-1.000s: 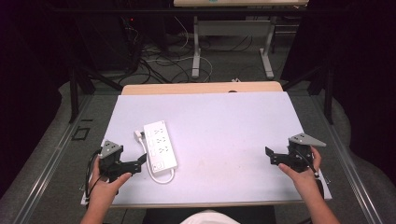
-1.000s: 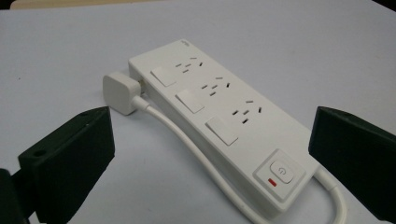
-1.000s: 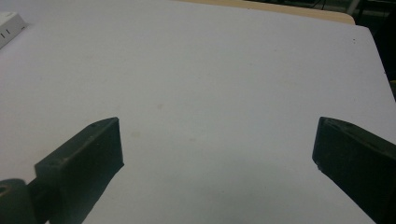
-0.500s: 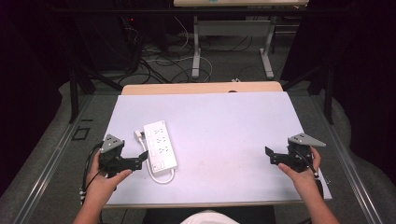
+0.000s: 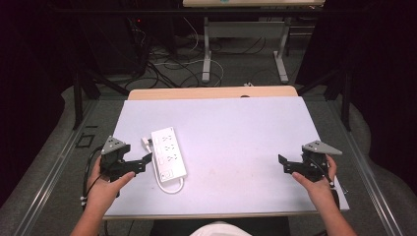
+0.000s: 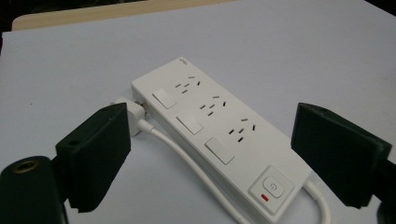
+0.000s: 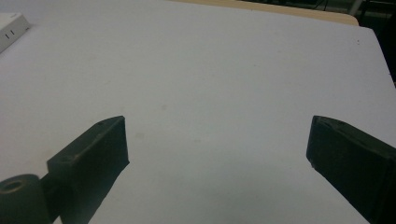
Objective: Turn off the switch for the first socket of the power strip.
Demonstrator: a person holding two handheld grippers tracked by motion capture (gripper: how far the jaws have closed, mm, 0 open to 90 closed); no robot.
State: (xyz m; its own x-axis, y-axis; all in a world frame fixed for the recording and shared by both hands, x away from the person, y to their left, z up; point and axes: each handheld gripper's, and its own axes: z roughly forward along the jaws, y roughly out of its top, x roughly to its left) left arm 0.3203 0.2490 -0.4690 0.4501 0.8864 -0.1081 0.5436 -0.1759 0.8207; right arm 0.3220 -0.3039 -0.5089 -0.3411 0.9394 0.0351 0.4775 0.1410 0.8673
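Observation:
A white power strip [image 5: 168, 153] with three socket groups lies on the left part of the pale table [image 5: 246, 128], its white cable [image 5: 172, 186] looped at the near end. My left gripper [image 5: 146, 161] hovers just left of it, pointing at it, open. Its jaws have just been closing a little, and nothing is gripped between them. In the left gripper view the power strip [image 6: 219, 130], its plug [image 6: 133, 112] and its power button [image 6: 272, 186] lie just ahead of the left gripper [image 6: 212, 158]. My right gripper [image 5: 282, 164] is held open near the table's right front, over bare table, and the right gripper [image 7: 217, 158] holds nothing.
A wooden strip [image 5: 211, 92] borders the table's far edge. Beyond it, metal desk legs [image 5: 206, 49] and cables lie on the floor. A corner of the power strip [image 7: 11, 28] shows far left in the right gripper view.
My left gripper has risen slightly beside the power strip. The right gripper and the strip have stayed where they were.

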